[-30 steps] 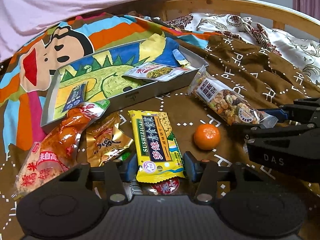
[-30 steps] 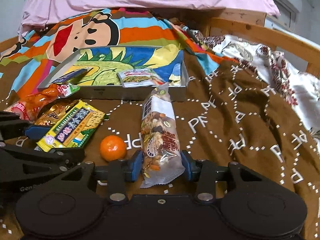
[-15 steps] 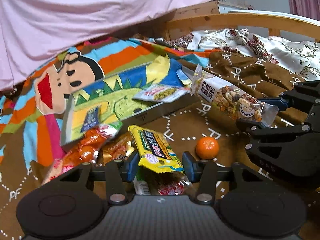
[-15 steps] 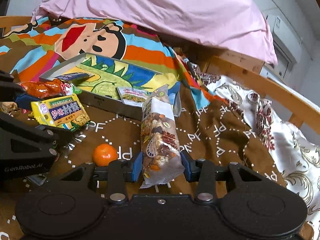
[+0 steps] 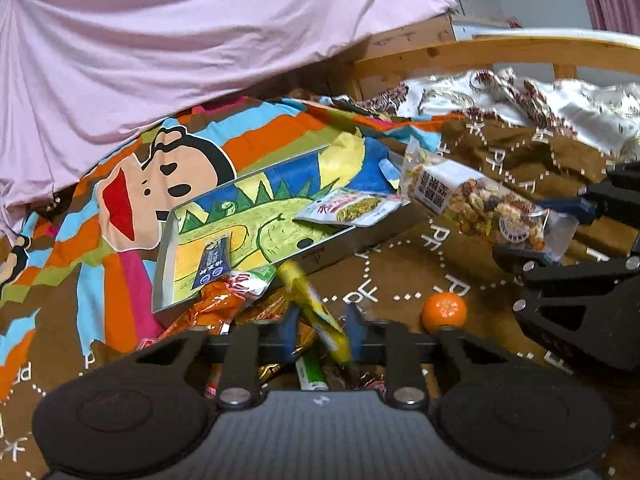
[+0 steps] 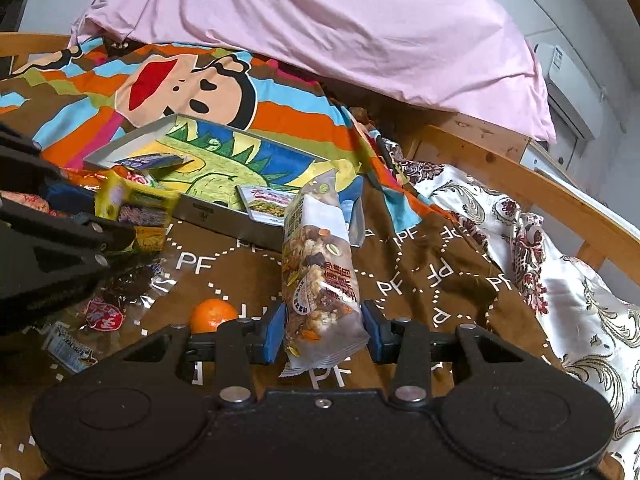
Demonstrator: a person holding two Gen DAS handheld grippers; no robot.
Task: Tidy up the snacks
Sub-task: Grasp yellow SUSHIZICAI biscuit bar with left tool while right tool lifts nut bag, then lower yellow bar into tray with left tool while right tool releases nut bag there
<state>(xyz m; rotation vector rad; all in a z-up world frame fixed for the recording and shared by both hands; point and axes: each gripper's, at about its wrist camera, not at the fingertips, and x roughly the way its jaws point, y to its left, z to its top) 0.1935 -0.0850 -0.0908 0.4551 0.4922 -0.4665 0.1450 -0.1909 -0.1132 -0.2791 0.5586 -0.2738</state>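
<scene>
In the left wrist view my left gripper [image 5: 321, 334] has its jaws closing on a yellow snack packet [image 5: 316, 312], which stands edge-on and blurred between the blue pads. From the right wrist view that yellow packet [image 6: 132, 204] hangs off the bedspread at the left gripper [image 6: 102, 214]. My right gripper [image 6: 324, 332] is shut on a clear bag of mixed nuts [image 6: 316, 264], held up in front of a grey tray [image 6: 224, 216] with a dinosaur drawing. The nut bag [image 5: 472, 204] reaches over the tray's [image 5: 360, 240] right corner.
The tray holds a green-white packet [image 5: 352, 212] and a dark blue packet [image 5: 214, 264]. A tangerine [image 5: 444, 312], an orange packet [image 5: 216, 308] and a red-labelled wrapper [image 6: 104, 316] lie on the brown bedspread. A pink sheet [image 6: 360, 28] and a wooden bed rail [image 6: 520, 184] stand behind.
The left jaws have narrowed on the yellow packet, which turned from flat to edge-on. Both views have tipped upward. The nut bag has stayed in the right gripper's grip.
</scene>
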